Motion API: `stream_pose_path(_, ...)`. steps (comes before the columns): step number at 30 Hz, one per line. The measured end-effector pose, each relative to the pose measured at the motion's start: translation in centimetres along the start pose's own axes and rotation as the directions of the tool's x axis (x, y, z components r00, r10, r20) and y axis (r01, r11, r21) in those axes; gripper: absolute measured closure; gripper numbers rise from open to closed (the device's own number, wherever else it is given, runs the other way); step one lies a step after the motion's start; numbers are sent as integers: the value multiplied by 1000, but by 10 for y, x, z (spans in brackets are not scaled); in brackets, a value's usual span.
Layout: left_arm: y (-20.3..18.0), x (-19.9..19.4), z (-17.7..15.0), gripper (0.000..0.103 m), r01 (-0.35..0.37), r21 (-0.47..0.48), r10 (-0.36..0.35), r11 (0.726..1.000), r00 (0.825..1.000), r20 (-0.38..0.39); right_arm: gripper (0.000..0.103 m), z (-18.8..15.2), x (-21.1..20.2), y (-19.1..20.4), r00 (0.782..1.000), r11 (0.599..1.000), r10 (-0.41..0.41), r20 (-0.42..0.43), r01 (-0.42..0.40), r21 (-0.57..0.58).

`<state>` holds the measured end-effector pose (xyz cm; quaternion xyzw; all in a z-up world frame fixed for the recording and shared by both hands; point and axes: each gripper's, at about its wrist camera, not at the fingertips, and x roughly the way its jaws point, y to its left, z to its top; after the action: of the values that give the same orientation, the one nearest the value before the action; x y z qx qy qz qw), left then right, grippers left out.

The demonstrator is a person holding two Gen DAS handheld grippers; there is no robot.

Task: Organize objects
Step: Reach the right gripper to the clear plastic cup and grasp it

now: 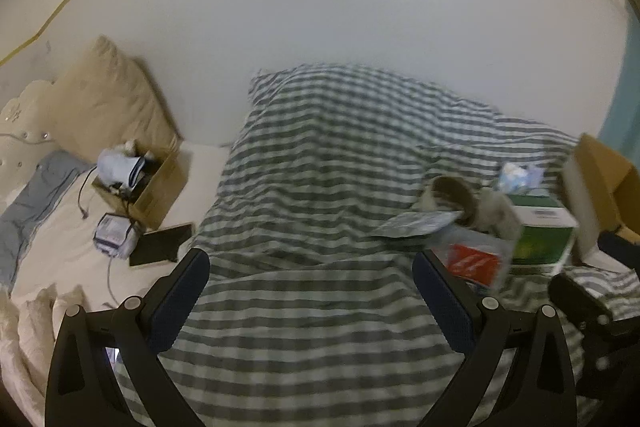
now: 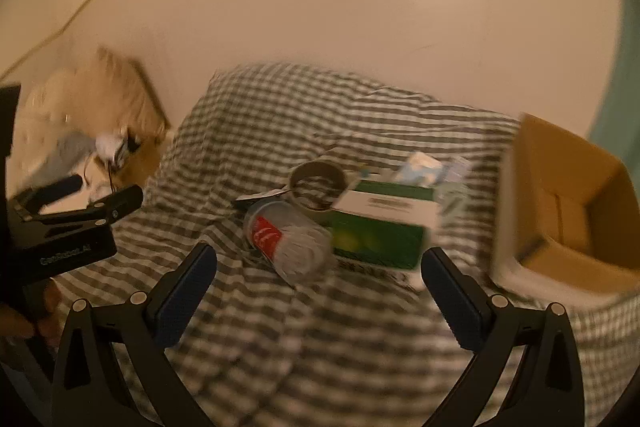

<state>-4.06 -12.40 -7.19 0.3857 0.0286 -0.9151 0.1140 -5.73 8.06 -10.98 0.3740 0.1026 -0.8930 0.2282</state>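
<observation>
Both hand-held grippers hang over the striped bed with jaws spread wide and nothing held: the left hand-held gripper above bare blanket, the right hand-held gripper facing the clutter. Just ahead of the right one lies a bottle on its side, touching a green tissue box; a tape roll sits behind, an open carton to the right.

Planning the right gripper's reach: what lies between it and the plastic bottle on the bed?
Only bare striped duvet lies between the open right gripper and the lying plastic bottle, as the right wrist view shows; the green tissue box sits beside the bottle, not in the way.
</observation>
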Motion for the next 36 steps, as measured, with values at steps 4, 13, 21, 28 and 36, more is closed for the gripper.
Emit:
stream_pose_path(4,8,21,0,0,-12,-13,11,1000,1000,-26,5,10,39,21,998,992,37,-59,-44,-120)
stream_pose_path(13,7,56,-1,0,12,25,-10,1000,996,-86,13,3,123,23,970,985,3,-244,-46,-168)
stream_pose_path(21,-7,66,-7,0,24,79,-15,997,994,-112,23,-1,132,26,968,981,-10,-251,-38,-189)
stream_pose_path(28,-11,61,-7,0,24,101,-14,995,995,-97,32,-1,86,10,989,994,12,-148,-28,-105)
stream_pose_path(36,-38,55,-4,0,80,157,-67,984,994,-84,34,-4,-2,-25,998,998,-58,24,58,-36)
